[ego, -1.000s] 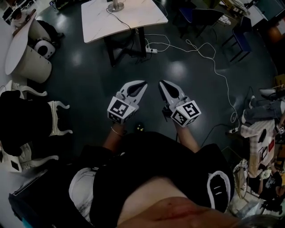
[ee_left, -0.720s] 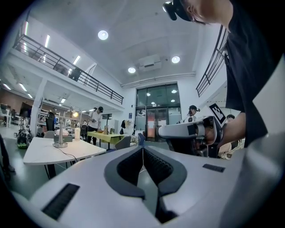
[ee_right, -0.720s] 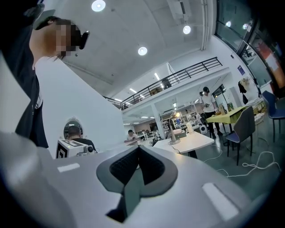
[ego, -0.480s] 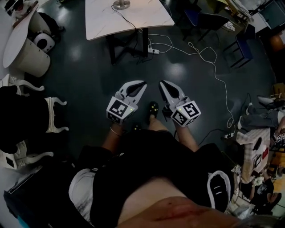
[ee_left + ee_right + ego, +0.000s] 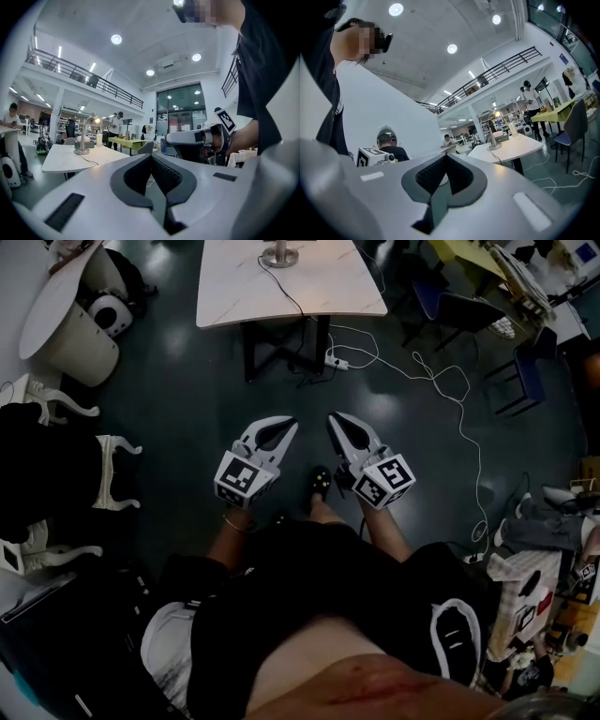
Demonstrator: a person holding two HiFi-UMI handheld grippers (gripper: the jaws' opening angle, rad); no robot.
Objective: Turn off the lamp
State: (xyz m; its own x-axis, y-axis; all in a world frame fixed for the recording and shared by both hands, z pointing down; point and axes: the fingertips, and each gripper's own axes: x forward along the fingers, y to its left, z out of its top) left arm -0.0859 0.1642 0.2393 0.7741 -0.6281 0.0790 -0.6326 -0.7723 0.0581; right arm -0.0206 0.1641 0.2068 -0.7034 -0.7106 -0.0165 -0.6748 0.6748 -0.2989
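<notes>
Both grippers are being held out level over the dark floor (image 5: 187, 399), side by side, pointing toward the white table (image 5: 319, 296) up ahead. The left gripper (image 5: 291, 423) is pinched together with nothing in it, and the right gripper (image 5: 331, 417) is closed up empty too.

The lamp (image 5: 279, 253) is sitting at the far edge of that table, well apart from both tools. Only its round base is showing from the head view, but in both gripper views its head is glowing. Its cord (image 5: 288, 292) is trailing across the tabletop toward the near edge.

Between the grippers and the table it's mostly bare floor. A power strip (image 5: 336, 360) is lying by the table legs, with a long white cable (image 5: 413, 356) looping off to the right. A dark chair (image 5: 466, 307) is standing just right of the table, and a white round table (image 5: 56, 310) is sitting at upper left. One black shoe (image 5: 321, 482) is poking out between the two tools. In the left gripper view, beyond the lamp, a person in a white shirt (image 5: 115, 127) is standing by a yellow-green table (image 5: 126, 140).
</notes>
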